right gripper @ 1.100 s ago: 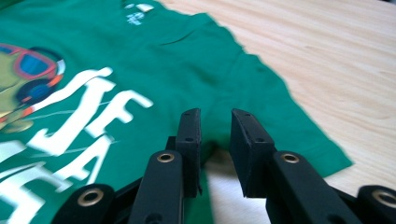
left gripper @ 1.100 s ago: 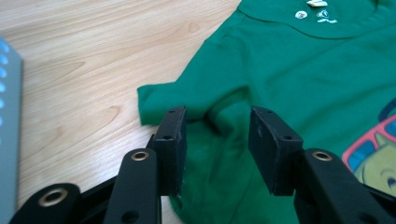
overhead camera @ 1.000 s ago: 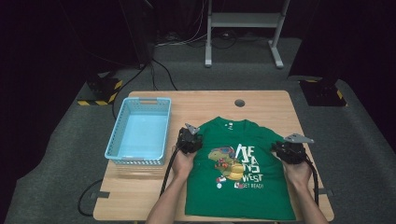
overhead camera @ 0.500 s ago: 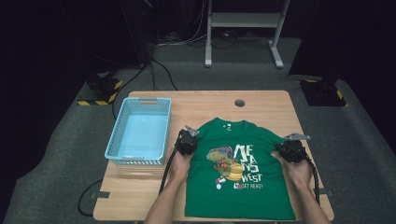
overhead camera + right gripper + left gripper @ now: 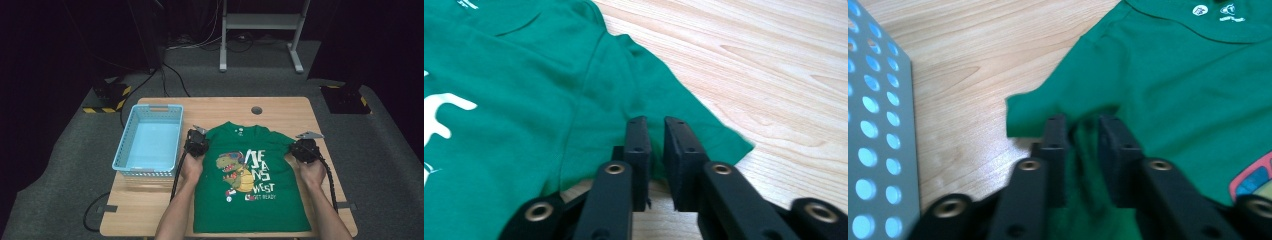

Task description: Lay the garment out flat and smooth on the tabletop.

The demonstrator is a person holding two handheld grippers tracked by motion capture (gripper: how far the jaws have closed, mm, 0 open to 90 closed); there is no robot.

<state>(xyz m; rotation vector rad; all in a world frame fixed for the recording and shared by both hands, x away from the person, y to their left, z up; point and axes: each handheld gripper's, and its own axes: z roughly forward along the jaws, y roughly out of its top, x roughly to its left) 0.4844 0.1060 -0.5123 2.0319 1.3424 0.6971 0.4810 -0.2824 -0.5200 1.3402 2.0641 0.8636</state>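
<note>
High view: a green T-shirt with a dinosaur print lies flat, front up, on the wooden table, its hem at the table's near edge and its collar toward the far edge; a light blue basket stands along the table's left edge, just beside the shirt. The left gripper rests at the shirt's left sleeve and the right gripper at its right sleeve, each held in a hand entering from the near edge. Left gripper view: the jaws stand narrowly apart with a bunched fold of the left sleeve pinched between them; the basket's perforated wall lies to one side. Right gripper view: the jaws are nearly closed, gripping the hem of the right sleeve, which lies on bare wood.
</note>
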